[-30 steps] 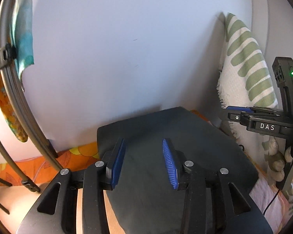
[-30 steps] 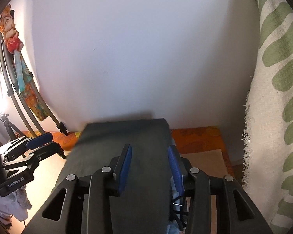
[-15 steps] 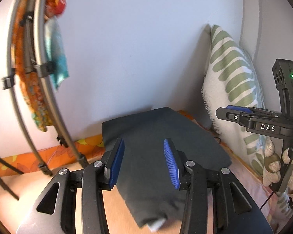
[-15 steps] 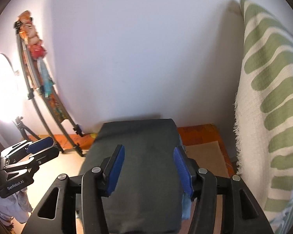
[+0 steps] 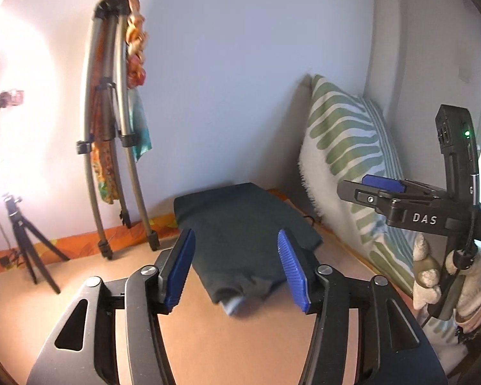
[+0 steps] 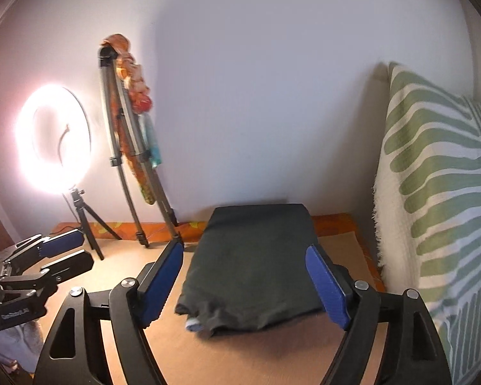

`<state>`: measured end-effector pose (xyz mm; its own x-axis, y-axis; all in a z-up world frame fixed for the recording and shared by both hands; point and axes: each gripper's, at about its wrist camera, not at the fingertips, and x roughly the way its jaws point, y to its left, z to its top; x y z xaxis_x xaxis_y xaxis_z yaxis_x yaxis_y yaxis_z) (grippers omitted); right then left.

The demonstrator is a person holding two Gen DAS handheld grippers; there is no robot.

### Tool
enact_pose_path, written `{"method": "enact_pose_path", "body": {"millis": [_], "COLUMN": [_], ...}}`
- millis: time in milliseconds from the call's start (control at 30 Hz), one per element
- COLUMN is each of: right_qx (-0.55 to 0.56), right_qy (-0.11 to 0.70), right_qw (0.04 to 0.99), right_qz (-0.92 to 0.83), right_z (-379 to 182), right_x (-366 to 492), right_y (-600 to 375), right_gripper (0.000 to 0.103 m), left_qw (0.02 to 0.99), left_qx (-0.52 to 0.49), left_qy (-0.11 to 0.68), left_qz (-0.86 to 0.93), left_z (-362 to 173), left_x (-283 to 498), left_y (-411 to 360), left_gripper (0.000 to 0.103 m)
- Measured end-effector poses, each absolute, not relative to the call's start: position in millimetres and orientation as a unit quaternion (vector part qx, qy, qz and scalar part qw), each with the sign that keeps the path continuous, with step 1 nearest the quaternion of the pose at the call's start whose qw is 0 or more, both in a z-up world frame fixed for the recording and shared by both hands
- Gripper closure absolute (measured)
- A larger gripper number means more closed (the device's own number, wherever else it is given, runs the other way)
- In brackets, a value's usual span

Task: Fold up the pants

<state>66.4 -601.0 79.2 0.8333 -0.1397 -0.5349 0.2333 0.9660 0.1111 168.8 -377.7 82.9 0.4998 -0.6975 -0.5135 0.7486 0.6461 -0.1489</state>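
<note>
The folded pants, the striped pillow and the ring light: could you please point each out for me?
folded pants point(image 6: 256, 256): right wrist view, middle of the top layer.
striped pillow point(image 6: 439, 192): right wrist view, its front face.
ring light point(image 6: 53, 147): right wrist view, glowing ring's left side.

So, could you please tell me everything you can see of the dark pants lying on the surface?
The pants are dark charcoal, apparently soft knit fabric, folded into a compact, roughly rectangular stack lying flat on the tan surface. The far edge is neat and straight, near the wall; the near edge is rumpled, with a bit of pale blue-white fabric peeking out underneath. Neither gripper touches them: both have their jaws open and sit above and in front of the pants. A green-striped pillow stands to their right.
</note>
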Motion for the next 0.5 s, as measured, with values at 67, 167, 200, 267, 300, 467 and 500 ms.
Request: {"method": "enact_pose_path", "body": {"millis": [67,167,200,267,300,467,500], "right_qx": [0.087,0.084,0.080,0.070,0.065,0.062,0.066], "right_qy": [0.272,0.269,0.267,0.262,0.260,0.243,0.242], "right_qw": [0.953,0.954,0.955,0.956,0.957,0.960,0.960], "right_qz": [-0.100,-0.101,-0.104,-0.113,-0.115,-0.124,-0.124], "right_z": [78.9,75.7,74.7,73.6,72.8,66.0,64.3], "right_x": [53.7,34.9,28.2,16.0,10.2,-16.0,-19.2], "right_y": [-589.7,-571.0,-563.3,-548.7,-541.1,-513.6,-509.9], "right_gripper": [0.019,0.015,0.013,0.010,0.009,0.000,0.000], "left_qw": [0.863,0.864,0.864,0.865,0.866,0.869,0.870], "left_qx": [0.045,0.049,0.050,0.047,0.044,0.033,0.033], "left_qy": [0.273,0.266,0.264,0.262,0.261,0.261,0.262], "left_qz": [-0.423,-0.424,-0.425,-0.425,-0.425,-0.419,-0.417], "left_z": [84.4,85.6,85.4,84.7,85.0,78.9,76.5], "left_x": [156.6,135.6,130.1,119.1,114.4,94.3,90.7], "left_y": [-366.1,-349.0,-343.2,-330.0,-323.3,-292.2,-285.7], "left_gripper": [0.046,0.037,0.035,0.033,0.030,0.024,0.023]}}
